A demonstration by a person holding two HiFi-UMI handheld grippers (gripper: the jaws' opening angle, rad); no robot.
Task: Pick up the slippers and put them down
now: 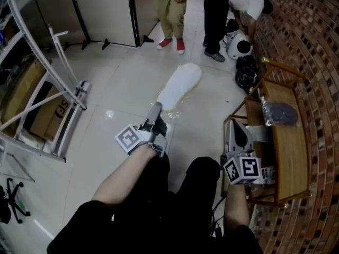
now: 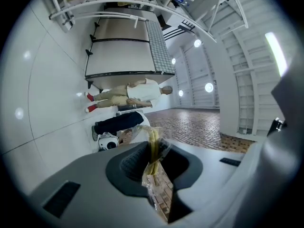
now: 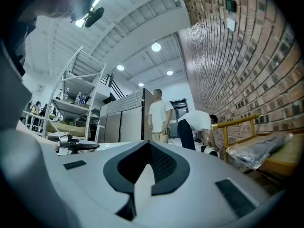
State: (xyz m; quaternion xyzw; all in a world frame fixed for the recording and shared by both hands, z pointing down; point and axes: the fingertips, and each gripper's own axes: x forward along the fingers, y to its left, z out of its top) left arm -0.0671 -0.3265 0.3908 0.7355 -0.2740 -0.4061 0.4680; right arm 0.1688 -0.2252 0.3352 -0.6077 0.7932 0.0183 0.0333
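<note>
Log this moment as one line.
left gripper: shut on bagged white slipper | right gripper: shut, empty | dark bagged slipper: on wooden bench

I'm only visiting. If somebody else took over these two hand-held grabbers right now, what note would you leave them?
Left gripper: shut on the clear wrapping of the white slipper, held out over the floor.
Right gripper: jaws together, nothing in them, beside the wooden bench.
A dark wrapped bundle, perhaps another slipper, lies on the bench.
Done: white slipper picked up.
Left: set it down. Whether the bundle comes next, I can't tell.
</note>
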